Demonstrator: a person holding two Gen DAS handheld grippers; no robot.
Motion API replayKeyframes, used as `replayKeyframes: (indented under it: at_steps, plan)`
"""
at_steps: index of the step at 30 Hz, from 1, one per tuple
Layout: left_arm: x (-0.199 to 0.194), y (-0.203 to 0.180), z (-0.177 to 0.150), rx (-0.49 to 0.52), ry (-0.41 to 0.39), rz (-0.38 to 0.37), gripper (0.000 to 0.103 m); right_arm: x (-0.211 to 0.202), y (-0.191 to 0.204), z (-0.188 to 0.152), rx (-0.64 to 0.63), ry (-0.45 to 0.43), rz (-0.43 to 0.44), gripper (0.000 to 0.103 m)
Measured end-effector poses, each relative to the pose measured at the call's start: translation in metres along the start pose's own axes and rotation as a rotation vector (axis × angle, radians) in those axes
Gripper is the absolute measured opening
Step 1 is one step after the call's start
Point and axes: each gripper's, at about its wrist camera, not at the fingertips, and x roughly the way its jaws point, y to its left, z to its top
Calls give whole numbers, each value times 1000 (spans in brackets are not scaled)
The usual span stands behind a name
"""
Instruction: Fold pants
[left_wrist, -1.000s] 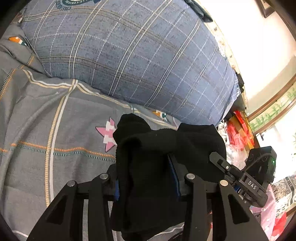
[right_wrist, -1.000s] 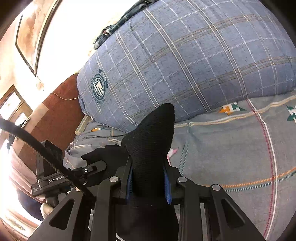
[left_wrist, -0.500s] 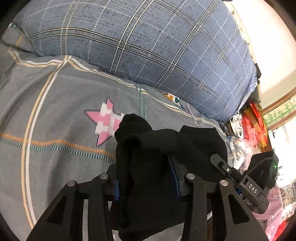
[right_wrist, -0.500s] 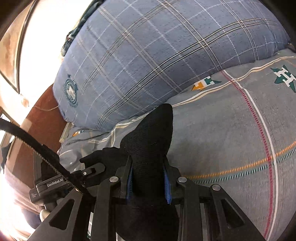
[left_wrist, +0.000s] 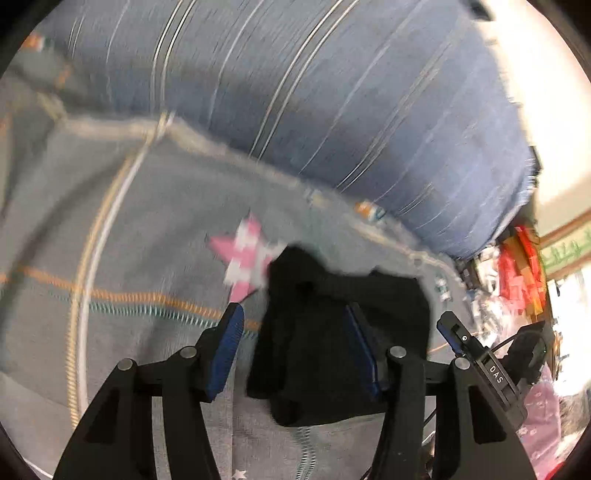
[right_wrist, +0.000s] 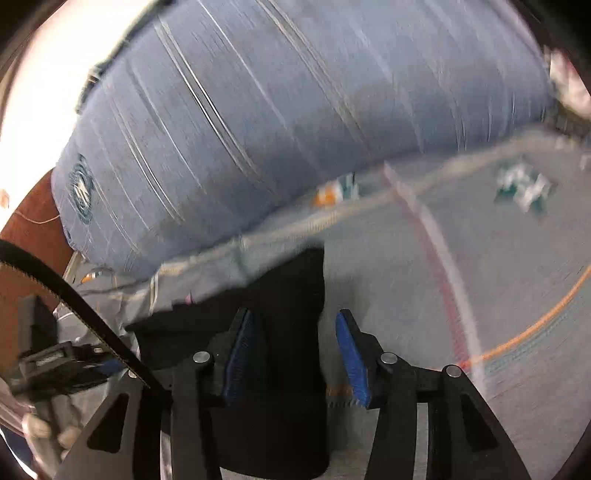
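The black pants (left_wrist: 332, 339) lie bunched on the grey patterned bedsheet (left_wrist: 129, 240). My left gripper (left_wrist: 295, 325) is open; the cloth sits between its blue pads, against the right pad and apart from the left one. In the right wrist view the pants (right_wrist: 288, 332) rise as a dark fold between the open fingers of my right gripper (right_wrist: 295, 332), close to the left pad (right_wrist: 240, 354). The right gripper's body shows in the left wrist view (left_wrist: 487, 369). Both views are motion-blurred.
A large blue plaid pillow (left_wrist: 332, 110) lies across the back of the bed, also in the right wrist view (right_wrist: 277, 129). Red and colourful clutter (left_wrist: 517, 266) sits beyond the bed's right end. A brown headboard (right_wrist: 29, 229) stands at the left.
Both grippers have opened and let go of the black pants, which have dropped onto the sheet. Both cameras are moving, so the views are blurred.
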Motion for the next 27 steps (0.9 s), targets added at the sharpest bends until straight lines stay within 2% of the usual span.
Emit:
replayKeyframes:
  at_steps: [1, 3, 5, 7, 10, 14, 17, 20, 24, 27]
  plan:
    - [-6, -6, 2, 8, -19, -27, 54, -7, 3, 4, -3, -26, 29, 52]
    - [-6, -19, 9, 14, -26, -94, 55, -11, 5, 12, 22, -22, 137, 52]
    - [8, -28, 13, 3, 6, -131, 55, 2, 5, 19, 75, 31, 249, 52]
    - [29, -30, 16, -8, 42, -149, 55, 25, 1, 23, 134, 96, 300, 52]
    - [65, -18, 15, -54, 91, -113, 55, 54, -10, 25, 175, 144, 255, 51]
    - [77, -2, 20, -123, 72, -159, 55, 72, -23, 29, 205, 146, 212, 51]
    - [77, -2, 20, -114, 74, -182, 55, 87, -27, 28, 198, 175, 183, 51]
    - [75, -3, 19, -90, 75, -195, 55, 87, -24, 27, 156, 168, 178, 51]
    - [61, 2, 25, -102, 84, -258, 55, 80, -18, 33, 99, 138, 147, 53]
    - [38, 1, 24, -61, 28, -222, 56, 57, -18, 36, 69, 93, 134, 54]
